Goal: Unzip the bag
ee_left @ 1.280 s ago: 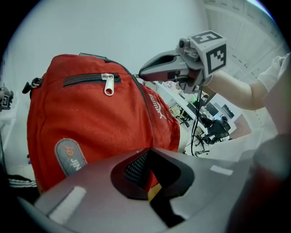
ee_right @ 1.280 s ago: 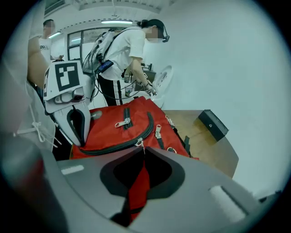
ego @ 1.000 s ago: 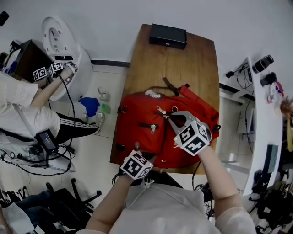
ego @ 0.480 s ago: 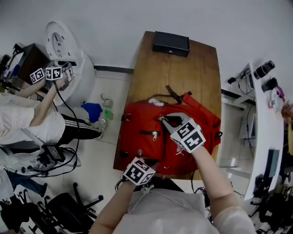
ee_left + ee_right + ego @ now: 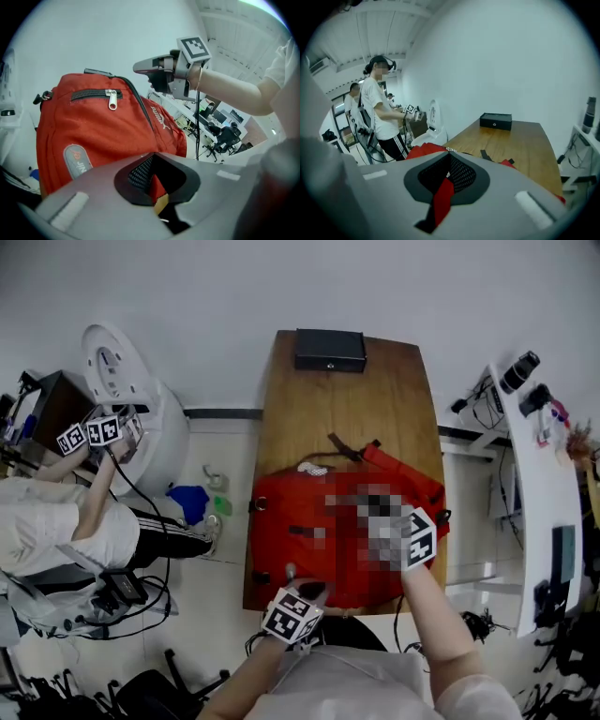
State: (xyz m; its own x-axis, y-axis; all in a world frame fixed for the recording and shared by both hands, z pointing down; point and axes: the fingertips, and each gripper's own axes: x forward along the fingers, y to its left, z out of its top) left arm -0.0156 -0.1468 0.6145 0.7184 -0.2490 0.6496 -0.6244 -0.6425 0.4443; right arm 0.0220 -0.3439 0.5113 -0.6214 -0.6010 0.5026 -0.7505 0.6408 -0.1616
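In the head view the front of the right gripper [image 5: 448, 176] is blotted out over the middle of the bag [image 5: 305, 512], so nothing of its jaws reads there. Its own view shows them pressed together on a strip of red; whether that is a zip tab or plain cloth cannot be told. The left gripper [image 5: 154, 173] is likewise closed, with red cloth of the bag showing in the gap, at the bag's near side by the tabletop's near edge. The red bag lies across the near half of the wooden tabletop [image 5: 347, 409], reaching toward both side edges. A front zip with its metal pull [image 5: 112, 99] looks shut. A black box [image 5: 330, 350] sits at the far edge, well apart. Left of the tabletop another person [image 5: 66, 521] stands beside a white machine [image 5: 122, 381].
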